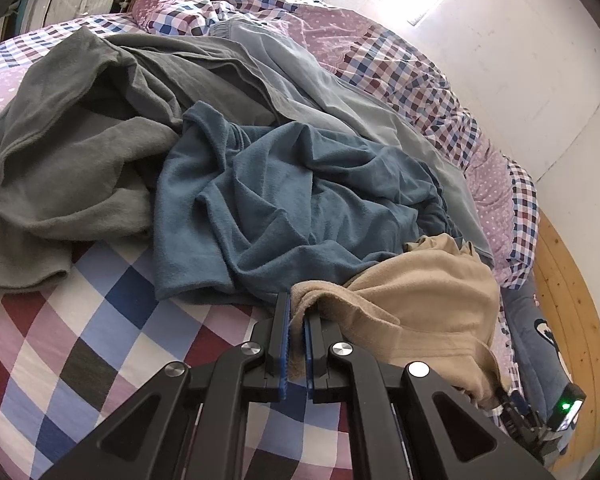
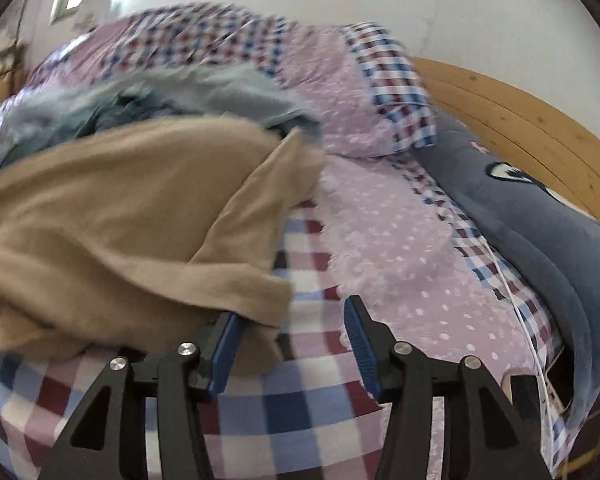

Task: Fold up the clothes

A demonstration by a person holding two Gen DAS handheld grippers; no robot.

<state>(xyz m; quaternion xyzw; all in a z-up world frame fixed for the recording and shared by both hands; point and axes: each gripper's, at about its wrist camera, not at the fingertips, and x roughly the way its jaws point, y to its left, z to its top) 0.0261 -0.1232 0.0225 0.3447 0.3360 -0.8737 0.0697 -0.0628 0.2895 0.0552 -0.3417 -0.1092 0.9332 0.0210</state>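
A tan garment (image 1: 420,300) lies crumpled at the near right of the bed. My left gripper (image 1: 298,314) is shut on its edge, with the cloth pinched between the blue pads. In the right wrist view the tan garment (image 2: 120,208) fills the left side, and one corner droops over the left finger (image 2: 224,356). My right gripper (image 2: 294,308) is open, with that corner partly between its fingers. Behind it lie a teal garment (image 1: 292,196), a grey garment (image 1: 80,152) and a pale blue garment (image 1: 300,64). The right gripper's body (image 1: 540,424) shows at the lower right of the left wrist view.
The clothes lie on a checked bedsheet (image 1: 80,340). A pink dotted quilt (image 2: 380,208) is bunched along the far side. A dark blue pillow (image 2: 540,216) rests against the wooden headboard (image 2: 520,120). A white cable (image 2: 528,320) and a phone (image 2: 556,384) lie near the pillow.
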